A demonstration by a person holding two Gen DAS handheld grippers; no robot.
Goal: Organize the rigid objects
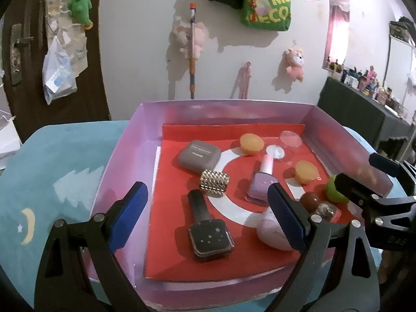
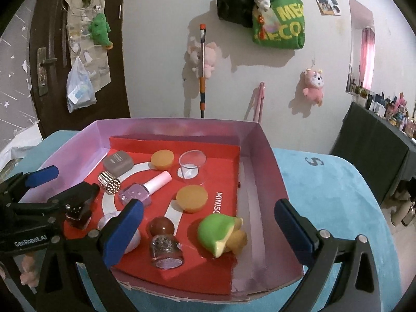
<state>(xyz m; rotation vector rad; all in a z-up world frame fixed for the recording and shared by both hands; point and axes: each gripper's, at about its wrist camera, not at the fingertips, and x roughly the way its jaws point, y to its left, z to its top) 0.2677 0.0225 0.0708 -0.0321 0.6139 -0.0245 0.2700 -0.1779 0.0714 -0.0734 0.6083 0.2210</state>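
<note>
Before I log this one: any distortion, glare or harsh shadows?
Left wrist view: fisheye bends the pink box walls; hard shadows beside the black bottle. Right wrist view: dark corners, glare on the clear cup, objects sharp.

Both grippers were black, with angular cut-out arms joined by round silver screws. The left gripper [image 1: 208, 213] carried ribbed blue pads [image 1: 130, 215] on its fingertips; the right gripper [image 2: 208, 231] had the same blue pads [image 2: 293, 231]. White "GenRobot.AI" lettering [image 2: 30, 242] ran along the left gripper's side.
</note>
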